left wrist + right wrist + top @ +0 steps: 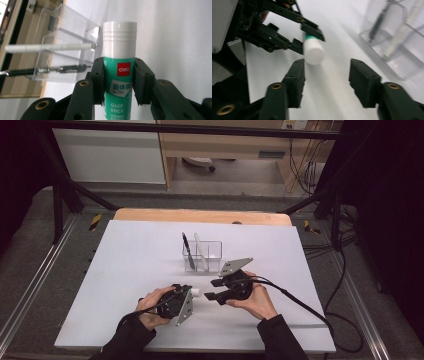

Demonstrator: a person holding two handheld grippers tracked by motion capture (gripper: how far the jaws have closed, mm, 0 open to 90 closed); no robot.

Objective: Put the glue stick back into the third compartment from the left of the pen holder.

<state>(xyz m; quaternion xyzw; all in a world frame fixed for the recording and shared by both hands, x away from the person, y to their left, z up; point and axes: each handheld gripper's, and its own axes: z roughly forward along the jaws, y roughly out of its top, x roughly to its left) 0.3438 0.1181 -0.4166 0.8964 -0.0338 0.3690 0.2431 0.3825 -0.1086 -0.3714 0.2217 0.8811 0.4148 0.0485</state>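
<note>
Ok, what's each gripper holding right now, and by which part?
The left gripper clamps the glue stick around its green body, below the white cap. The right gripper is open, holding nothing.

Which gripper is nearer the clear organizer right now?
Right. The right gripper sits open just below the clear organizer. The left gripper lies lower and farther left, its fingers shut on the glue stick.

You see an evenly lit white table amid dark surroundings, with motion blur in the right gripper view.
</note>
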